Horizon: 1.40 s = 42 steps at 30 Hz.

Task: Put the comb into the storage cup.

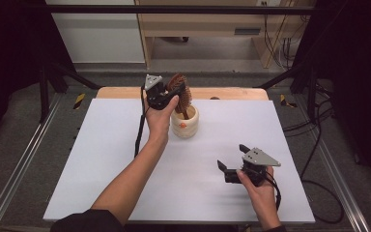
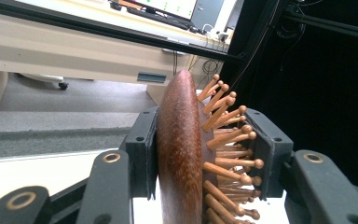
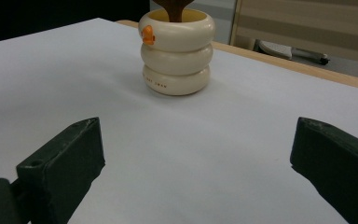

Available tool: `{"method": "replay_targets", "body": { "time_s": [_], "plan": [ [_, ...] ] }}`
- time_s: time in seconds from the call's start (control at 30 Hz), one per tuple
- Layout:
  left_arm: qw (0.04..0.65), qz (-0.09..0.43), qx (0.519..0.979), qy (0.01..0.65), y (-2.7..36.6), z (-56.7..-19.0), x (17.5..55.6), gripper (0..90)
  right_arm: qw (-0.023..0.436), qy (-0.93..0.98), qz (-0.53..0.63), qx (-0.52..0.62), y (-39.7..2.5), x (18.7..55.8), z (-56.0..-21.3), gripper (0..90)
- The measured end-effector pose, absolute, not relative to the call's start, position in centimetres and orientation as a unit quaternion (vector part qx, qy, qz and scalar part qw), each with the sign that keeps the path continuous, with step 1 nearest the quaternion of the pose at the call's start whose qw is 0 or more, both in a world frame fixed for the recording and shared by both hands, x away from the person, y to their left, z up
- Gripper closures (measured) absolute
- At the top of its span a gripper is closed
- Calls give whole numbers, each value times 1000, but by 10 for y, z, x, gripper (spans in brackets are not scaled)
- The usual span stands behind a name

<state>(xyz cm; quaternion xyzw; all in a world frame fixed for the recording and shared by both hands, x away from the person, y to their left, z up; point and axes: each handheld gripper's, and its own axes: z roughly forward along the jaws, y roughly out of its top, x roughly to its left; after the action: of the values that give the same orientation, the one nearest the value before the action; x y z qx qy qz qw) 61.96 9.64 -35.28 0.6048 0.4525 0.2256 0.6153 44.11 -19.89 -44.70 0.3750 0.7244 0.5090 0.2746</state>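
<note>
Already the left gripper clamps the wooden hairbrush between its fingers, handle down inside the cream cup. Release remains, I think. Right gripper waits open, empty.

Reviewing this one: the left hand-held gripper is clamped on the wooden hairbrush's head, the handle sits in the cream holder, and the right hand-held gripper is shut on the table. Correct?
Not quite. The right hand-held gripper is open, jaws wide apart and holding nothing, as the right gripper view shows. The rest stands: the left hand-held gripper clamps the hairbrush head, its handle in the cream holder.
</note>
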Motion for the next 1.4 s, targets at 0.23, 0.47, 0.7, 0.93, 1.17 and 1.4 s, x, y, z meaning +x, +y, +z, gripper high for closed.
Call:
{"method": "replay_targets", "body": {
  "time_s": [0.23,0.47,0.7,0.93,1.17,1.4],
  "plan": [
    [616,223,604,454,96,-355,620,508,274,725,510,374,-199,441,-447,29],
    [616,221,603,456,97,-356,620,508,273,725,510,375,-198,441,-447,29],
    [618,217,601,458,98,-357,620,508,273,725,509,374,-198,441,-447,29],
    [622,212,598,459,97,-359,618,508,274,725,509,374,-198,441,-447,29],
    [626,207,593,462,99,-358,618,508,273,727,508,373,-198,441,-447,29],
    [630,205,586,467,100,-359,619,508,272,727,508,373,-198,441,-448,29]
  ]
}}
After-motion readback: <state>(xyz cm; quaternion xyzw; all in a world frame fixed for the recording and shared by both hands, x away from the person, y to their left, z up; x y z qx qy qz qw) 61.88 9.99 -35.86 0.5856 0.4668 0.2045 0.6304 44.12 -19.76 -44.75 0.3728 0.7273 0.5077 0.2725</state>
